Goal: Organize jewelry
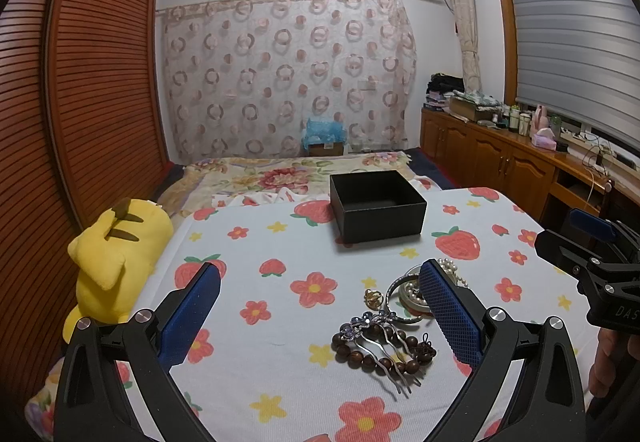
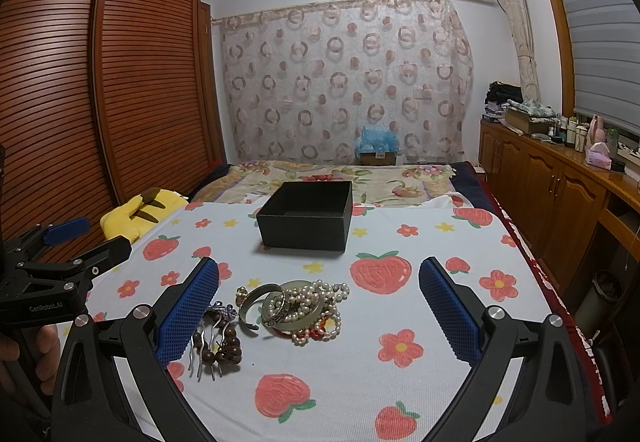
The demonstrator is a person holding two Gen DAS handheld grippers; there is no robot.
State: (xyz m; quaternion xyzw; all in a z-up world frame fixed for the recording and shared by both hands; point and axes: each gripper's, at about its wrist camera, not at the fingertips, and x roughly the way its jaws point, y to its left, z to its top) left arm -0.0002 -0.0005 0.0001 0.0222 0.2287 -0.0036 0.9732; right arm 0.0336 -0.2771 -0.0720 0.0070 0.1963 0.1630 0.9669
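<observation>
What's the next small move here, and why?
Probably lower the right hand-held gripper onto the pearl bead strand heaped between its open fingers. The open black square box looks empty, the whole pile lies on the strawberry-print cloth, and the left hand-held gripper is open too.

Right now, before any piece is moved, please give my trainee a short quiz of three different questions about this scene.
1. True or false: the black box already holds jewelry.
2. Which lies nearest the left gripper? A) wooden bead bracelet B) pearl strand C) box
3. Fill in: both the left gripper and the right gripper have jaws that are ____.

Key: 1 false, it looks empty; 2 A; 3 open.
</observation>
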